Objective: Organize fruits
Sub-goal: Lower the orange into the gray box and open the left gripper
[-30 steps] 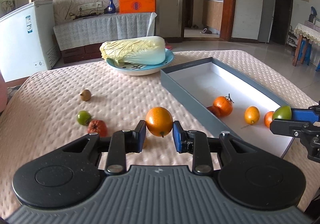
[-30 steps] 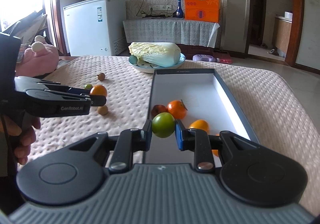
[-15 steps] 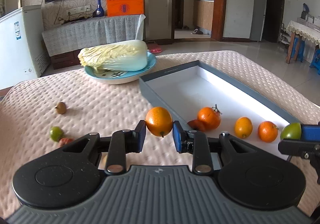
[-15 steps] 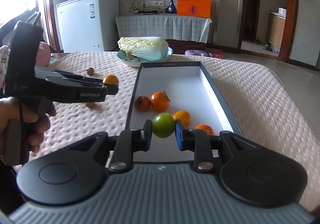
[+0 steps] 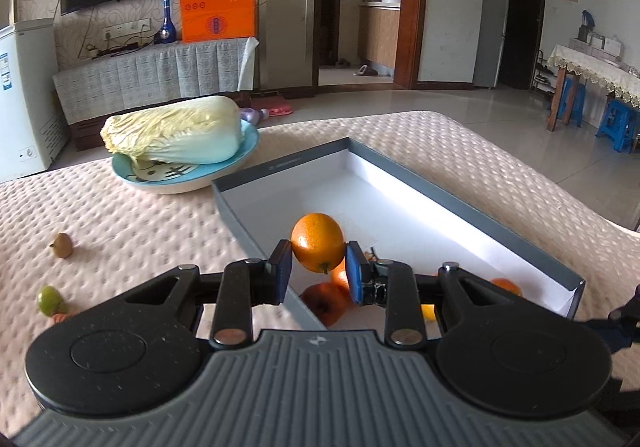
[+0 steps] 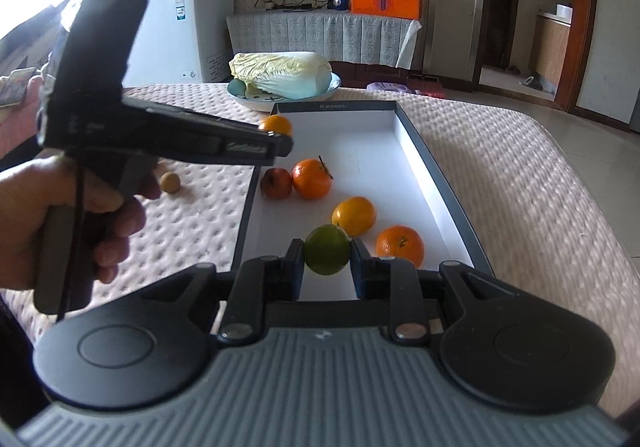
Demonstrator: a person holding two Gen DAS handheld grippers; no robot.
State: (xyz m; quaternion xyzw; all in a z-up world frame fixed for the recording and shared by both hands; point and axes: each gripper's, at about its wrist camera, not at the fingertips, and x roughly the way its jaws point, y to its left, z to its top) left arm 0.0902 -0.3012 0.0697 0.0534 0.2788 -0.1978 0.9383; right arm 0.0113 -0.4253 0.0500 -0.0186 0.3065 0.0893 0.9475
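My left gripper (image 5: 319,274) is shut on an orange (image 5: 317,242) and holds it above the left rim of the grey tray (image 5: 472,215). The same orange shows in the right wrist view (image 6: 275,125), with the left gripper (image 6: 280,139) over the tray's left edge. My right gripper (image 6: 327,270) is shut on a green fruit (image 6: 327,249) above the near end of the tray (image 6: 424,151). Inside the tray lie a red fruit (image 6: 276,183), a stemmed orange (image 6: 311,178), a yellow-orange fruit (image 6: 353,215) and another orange (image 6: 400,245).
A napa cabbage (image 5: 172,131) lies on a blue plate (image 5: 240,155) behind the tray. On the quilted cloth left of the tray lie a brown fruit (image 5: 62,245), a green fruit (image 5: 50,299) and a tan fruit (image 6: 169,181).
My left gripper has carried the orange to the right, from over the cloth to over the tray's left rim. My right gripper has moved with the green fruit farther over the tray.
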